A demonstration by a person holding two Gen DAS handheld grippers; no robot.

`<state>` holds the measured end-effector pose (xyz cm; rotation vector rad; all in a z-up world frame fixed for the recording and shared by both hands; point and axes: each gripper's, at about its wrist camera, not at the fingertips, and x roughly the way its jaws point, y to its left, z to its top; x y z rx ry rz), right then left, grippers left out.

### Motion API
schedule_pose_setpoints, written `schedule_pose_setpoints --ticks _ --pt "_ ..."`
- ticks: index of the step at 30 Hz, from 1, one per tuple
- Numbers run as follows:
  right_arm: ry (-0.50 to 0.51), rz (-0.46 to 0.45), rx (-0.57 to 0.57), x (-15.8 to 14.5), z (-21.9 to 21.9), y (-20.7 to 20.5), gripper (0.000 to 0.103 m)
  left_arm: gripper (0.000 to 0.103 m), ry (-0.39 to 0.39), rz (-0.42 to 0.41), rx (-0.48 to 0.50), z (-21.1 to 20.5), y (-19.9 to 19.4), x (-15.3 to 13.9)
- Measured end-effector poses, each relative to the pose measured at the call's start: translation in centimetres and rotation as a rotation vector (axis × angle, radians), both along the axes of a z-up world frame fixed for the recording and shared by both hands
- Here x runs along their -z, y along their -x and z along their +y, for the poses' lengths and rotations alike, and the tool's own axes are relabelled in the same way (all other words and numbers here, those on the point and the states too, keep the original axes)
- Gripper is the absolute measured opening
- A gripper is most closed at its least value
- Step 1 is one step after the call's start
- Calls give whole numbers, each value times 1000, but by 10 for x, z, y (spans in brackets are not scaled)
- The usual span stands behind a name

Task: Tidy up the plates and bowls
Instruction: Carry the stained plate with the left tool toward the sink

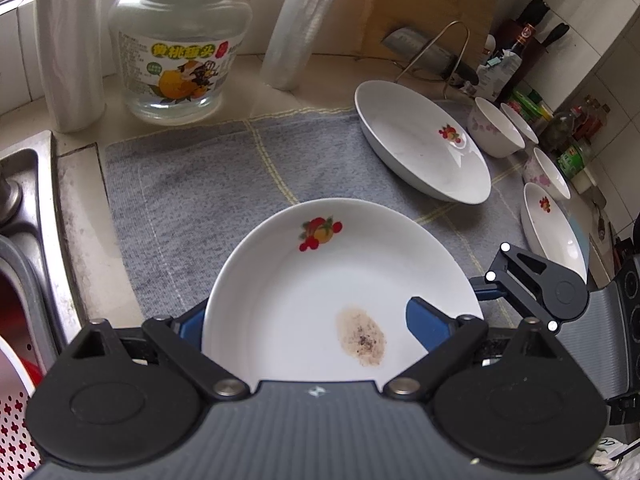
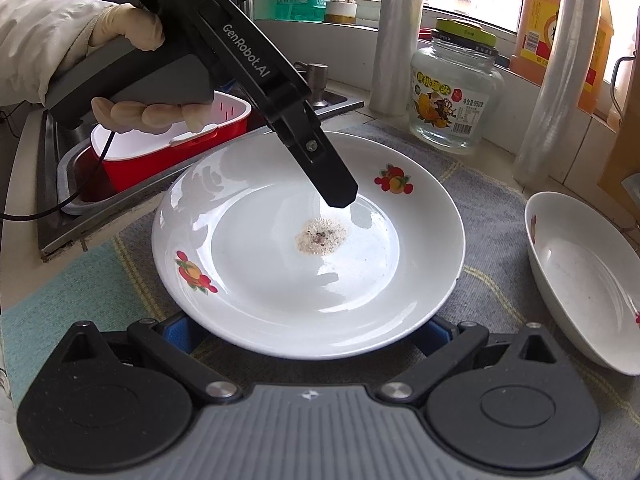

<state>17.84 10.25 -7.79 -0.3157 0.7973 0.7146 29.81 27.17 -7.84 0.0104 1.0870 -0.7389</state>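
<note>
One grey cloth (image 1: pixel 192 200) covers the counter. The white fruit-print plate (image 2: pixel 280 280) is over it, beside the sink (image 2: pixel 52 184); can't tell if it is resting or slightly raised.

Left gripper (image 1: pixel 308 326) slants steeply down from the sink side with its jaws spread across the plate's rim. One blue pad is over the dish and the other is hidden behind the rim. Its dark finger (image 2: pixel 340 196) ends just above the centre, and pad contact isn't readable.

Right gripper (image 2: pixel 308 332) comes in low at the near rim, jaws wide apart. Both blue tips are tucked behind the rim, so the pads are hidden and no pinch is visible.

Left hand (image 2: pixel 132 40) is gloved and wrapped round the grey handle, fingers curled underneath. The sleeve is cut off at the frame edge.

A second deep plate (image 2: pixel 580 280) sits to the right, clipped by the frame. The brown stain (image 2: pixel 322 236) is mid-plate, just beside the finger tip.
</note>
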Motion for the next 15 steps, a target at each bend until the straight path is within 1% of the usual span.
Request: schedule_pose_setpoints --ticks 3,4,7,8,13,15 --pt "-2 -1 4 1 0 0 103 96 -7 -10 -12 0 1 1" --pt "-1 -6 2 0 0 0 103 97 -18 -31 -28 -1 3 1" --pt "18 -21 10 -1 -2 4 103 97 -62 -127 -65 1 12 -6" --pt "23 -20 14 -2 -5 5 103 98 -65 -158 -75 3 16 -10" --pt "30 -10 73 -9 -26 14 103 101 -44 -300 -161 18 41 -33" --pt "25 -8 121 -13 -35 16 103 102 -39 -381 -188 19 53 -43"
